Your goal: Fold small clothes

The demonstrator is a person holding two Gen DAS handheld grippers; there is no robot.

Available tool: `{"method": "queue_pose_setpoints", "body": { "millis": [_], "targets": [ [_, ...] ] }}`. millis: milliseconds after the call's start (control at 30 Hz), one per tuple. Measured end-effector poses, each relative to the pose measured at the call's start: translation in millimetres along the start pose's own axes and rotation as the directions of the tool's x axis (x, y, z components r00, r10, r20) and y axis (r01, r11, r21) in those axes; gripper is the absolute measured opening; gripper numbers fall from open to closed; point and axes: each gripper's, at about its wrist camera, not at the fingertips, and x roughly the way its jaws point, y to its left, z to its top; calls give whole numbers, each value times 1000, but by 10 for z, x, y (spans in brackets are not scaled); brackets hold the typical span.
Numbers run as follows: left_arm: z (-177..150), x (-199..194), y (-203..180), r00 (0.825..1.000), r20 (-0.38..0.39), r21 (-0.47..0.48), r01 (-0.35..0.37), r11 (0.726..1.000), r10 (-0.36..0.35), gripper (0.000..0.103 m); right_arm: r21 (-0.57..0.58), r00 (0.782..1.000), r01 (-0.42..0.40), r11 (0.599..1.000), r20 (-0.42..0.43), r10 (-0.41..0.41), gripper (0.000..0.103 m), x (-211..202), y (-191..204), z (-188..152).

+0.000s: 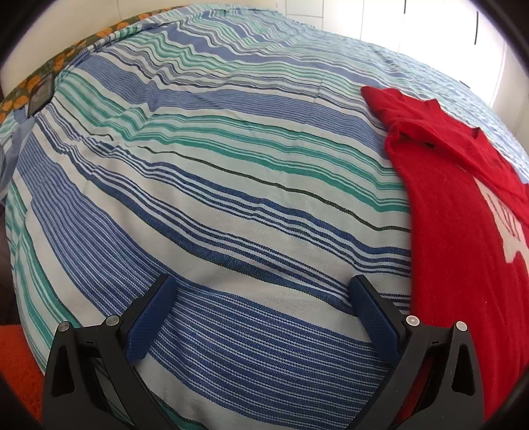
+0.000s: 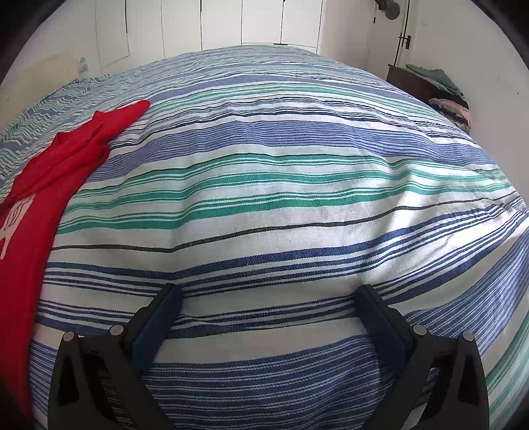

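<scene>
A small red T-shirt (image 1: 456, 211) with a white print lies flat on the striped bedspread (image 1: 231, 172), at the right of the left wrist view. One sleeve points away from me. My left gripper (image 1: 263, 287) is open and empty over bare bedspread, just left of the shirt's side edge. The same shirt (image 2: 36, 198) lies at the left edge of the right wrist view. My right gripper (image 2: 269, 292) is open and empty over the bedspread (image 2: 281, 185), well to the right of the shirt.
A green cloth with orange shapes (image 1: 43, 76) lies along the bed's far left edge. An orange mat (image 1: 16, 357) shows at the lower left. A dark side table with piled clothes (image 2: 436, 89) stands at the bed's far right. White cupboard doors (image 2: 231, 23) are behind.
</scene>
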Motion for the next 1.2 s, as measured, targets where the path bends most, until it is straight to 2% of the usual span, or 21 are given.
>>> {"method": "queue_pose_setpoints", "body": {
  "millis": [1200],
  "targets": [
    [4, 21, -45, 1000, 17, -3, -17, 1000, 17, 103, -17, 1000, 22, 1000, 8, -22, 103, -26, 28, -19]
  ]
}}
